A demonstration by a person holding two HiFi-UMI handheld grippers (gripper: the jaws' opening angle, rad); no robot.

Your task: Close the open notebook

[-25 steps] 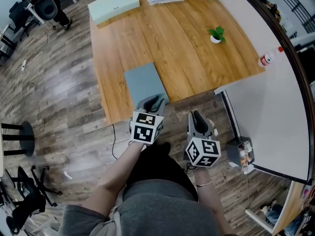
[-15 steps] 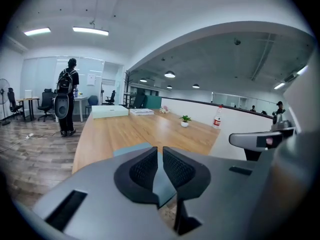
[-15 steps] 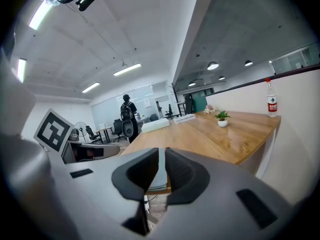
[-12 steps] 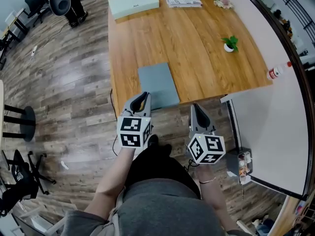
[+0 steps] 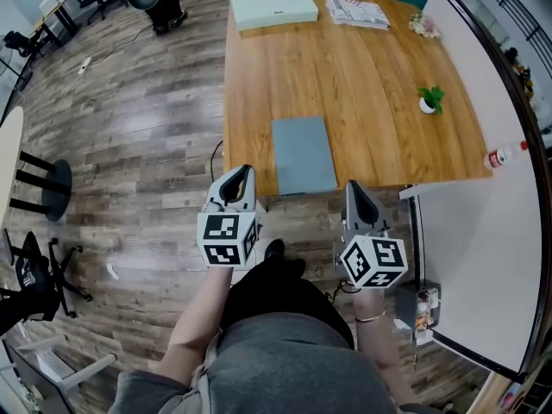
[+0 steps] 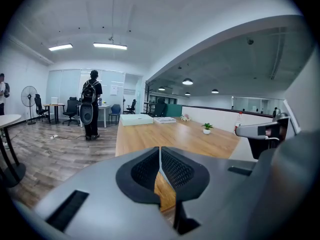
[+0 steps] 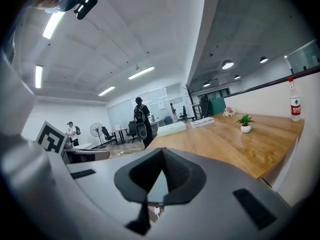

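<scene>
The notebook (image 5: 302,155) lies closed on the wooden table (image 5: 362,67), grey-blue cover up, next to the near edge. My left gripper (image 5: 235,179) hangs over the floor just off the table's near left corner, apart from the notebook, jaws together with nothing between them. My right gripper (image 5: 356,198) is off the near edge to the notebook's right, also shut and empty. In the left gripper view the left gripper's (image 6: 160,151) pads meet over the table's edge. The right gripper view shows the right gripper (image 7: 161,151) closed, pointing along the table.
A pale green box (image 5: 272,8), printed papers (image 5: 357,13), flowers (image 5: 423,26) and a small potted plant (image 5: 429,100) sit further back on the table. A bottle (image 5: 500,157) stands on the white counter (image 5: 483,257) at right. A black stool (image 5: 43,188) is left; a person with a backpack (image 6: 91,104) stands beyond.
Both grippers drew back from the table's near edge and rose, the left moving off the notebook's corner to the left. Both pairs of jaws went from open to shut.
</scene>
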